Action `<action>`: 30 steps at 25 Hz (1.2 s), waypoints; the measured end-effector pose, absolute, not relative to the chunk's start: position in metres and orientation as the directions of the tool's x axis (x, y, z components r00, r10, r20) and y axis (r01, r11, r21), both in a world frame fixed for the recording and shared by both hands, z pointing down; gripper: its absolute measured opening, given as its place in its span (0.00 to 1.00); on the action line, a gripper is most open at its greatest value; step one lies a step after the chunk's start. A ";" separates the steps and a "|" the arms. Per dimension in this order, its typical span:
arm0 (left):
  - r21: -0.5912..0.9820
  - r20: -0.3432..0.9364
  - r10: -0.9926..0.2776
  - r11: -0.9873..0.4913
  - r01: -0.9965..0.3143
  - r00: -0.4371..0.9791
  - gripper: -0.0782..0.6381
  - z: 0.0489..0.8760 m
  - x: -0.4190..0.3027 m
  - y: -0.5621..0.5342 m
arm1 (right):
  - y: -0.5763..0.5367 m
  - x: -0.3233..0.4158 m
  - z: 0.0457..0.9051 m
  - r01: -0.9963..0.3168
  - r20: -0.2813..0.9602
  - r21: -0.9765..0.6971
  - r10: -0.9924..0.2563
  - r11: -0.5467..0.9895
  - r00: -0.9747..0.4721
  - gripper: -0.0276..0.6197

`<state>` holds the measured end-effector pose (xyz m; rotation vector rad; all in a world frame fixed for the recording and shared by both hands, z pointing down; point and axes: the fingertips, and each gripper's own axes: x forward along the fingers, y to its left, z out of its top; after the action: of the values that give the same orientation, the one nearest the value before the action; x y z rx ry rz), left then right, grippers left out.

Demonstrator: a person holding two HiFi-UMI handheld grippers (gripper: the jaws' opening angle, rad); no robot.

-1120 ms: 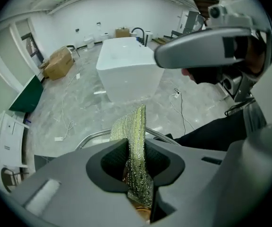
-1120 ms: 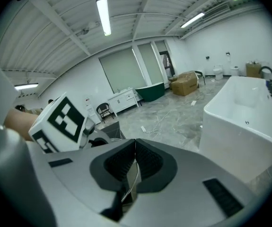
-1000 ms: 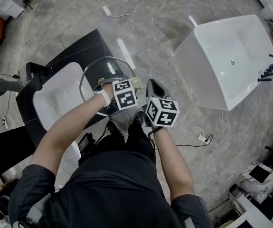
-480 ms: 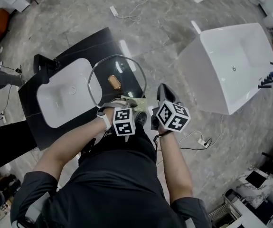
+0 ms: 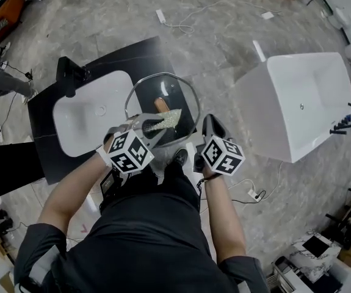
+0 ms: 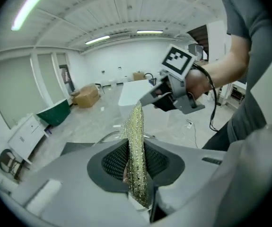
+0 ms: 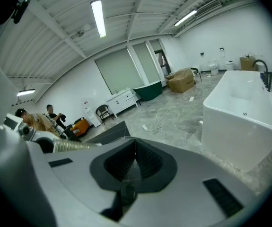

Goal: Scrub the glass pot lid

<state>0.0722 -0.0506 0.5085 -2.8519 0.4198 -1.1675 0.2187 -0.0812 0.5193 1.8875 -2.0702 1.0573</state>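
Observation:
The round glass pot lid, with a metal rim and a brown knob, hangs over the black counter. My right gripper is shut on the lid's right rim; the thin glass edge runs between its jaws. My left gripper is shut on a gold-green scrubbing cloth that lies against the lid near the knob. In the left gripper view the cloth stands up between the jaws, and the right gripper is just beyond it.
A black counter with a white basin and a black tap sits under the lid. A white bathtub stands to the right. Cables lie on the marble floor. People sit far off.
My left gripper has drawn back toward the body and to the left, with the cloth dragged across the lid. The right gripper keeps its hold on the rim.

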 end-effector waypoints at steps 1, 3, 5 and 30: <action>-0.159 0.677 -0.303 -0.950 -0.269 0.671 0.21 0.501 0.060 -0.070 | -0.083 0.216 0.518 -0.918 0.541 -0.395 -0.816 -0.033 -0.204 0.05; -0.220 0.673 -0.381 -0.922 -0.320 0.634 0.21 0.493 0.039 -0.110 | -0.085 0.213 0.515 -0.915 0.537 -0.402 -0.817 -0.028 -0.210 0.05; -0.263 0.672 -0.414 -0.908 -0.326 0.613 0.21 0.497 0.028 -0.147 | -0.084 0.213 0.513 -0.911 0.535 -0.410 -0.818 -0.033 -0.211 0.05; -0.148 0.837 -0.175 -0.985 -0.093 0.519 0.21 0.631 0.012 -0.164 | -0.049 0.232 0.552 -0.827 0.598 -0.536 -0.769 -0.170 -0.229 0.05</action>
<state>0.0116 -0.1644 0.6314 -2.6628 0.2355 -1.4824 0.2318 -0.0486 0.5523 1.9086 -1.9798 1.3784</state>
